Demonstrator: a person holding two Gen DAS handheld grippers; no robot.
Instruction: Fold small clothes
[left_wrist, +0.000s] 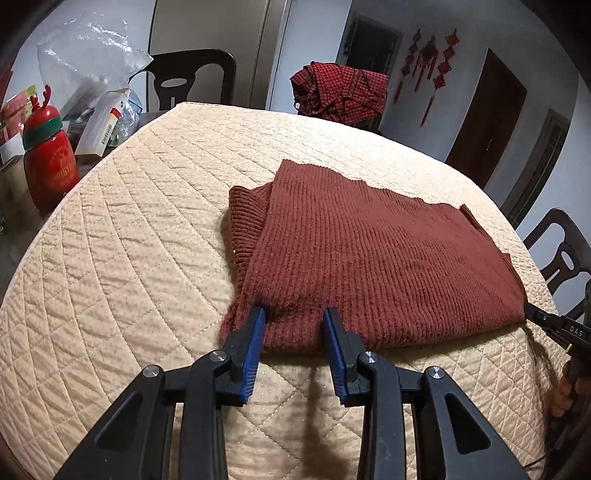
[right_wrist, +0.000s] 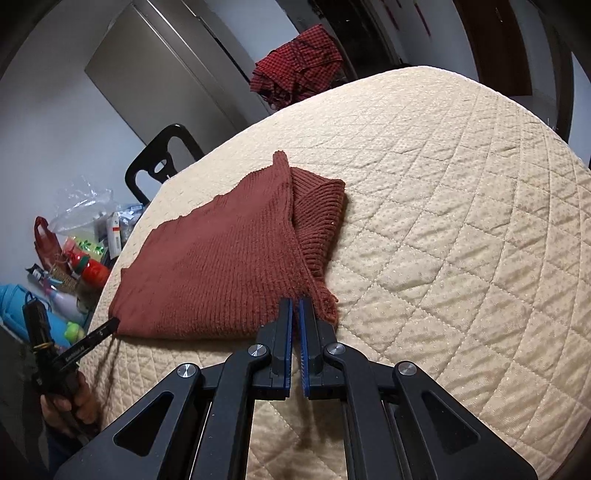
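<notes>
Quilted cream cover (left_wrist: 122, 240) over a round tabletop, dark chairs (left_wrist: 192, 77) around it, and a heap of red checked cloth (left_wrist: 340, 92) slung at the far side. Off the left edge of the left wrist view there's clutter: a red Christmas bottle (left_wrist: 50, 162), some boxes, a clear plastic bag (left_wrist: 85, 51).

Rust-brown knit sweater (left_wrist: 369, 254) lies on the near half of the tabletop and it already looks folded down, with a ribbed sleeve or cuff (left_wrist: 245, 218) poking out from under the top layer on one side. Its shape is a rough rectangle, though the far edge is jagged and the near corner is frayed and loose.

Left tongs (left_wrist: 295, 314) are spread fairly wide, tips resting on the near hem with the knit between them but not pinched. Right tongs (right_wrist: 296, 306) are nearly closed at the near edge beside the frayed corner; I'd say they're clamped on the hem, but the fabric inside the narrow gap is hard to make out. In each wrist view the other tongs are touching the opposite near corner of the sweater.

My read: side folds are mostly done, and what's left is one more fold, near edge over to the far edge, plus tucking in that stray ribbed bit. Checked cloth at the back probably still needs folding too
</notes>
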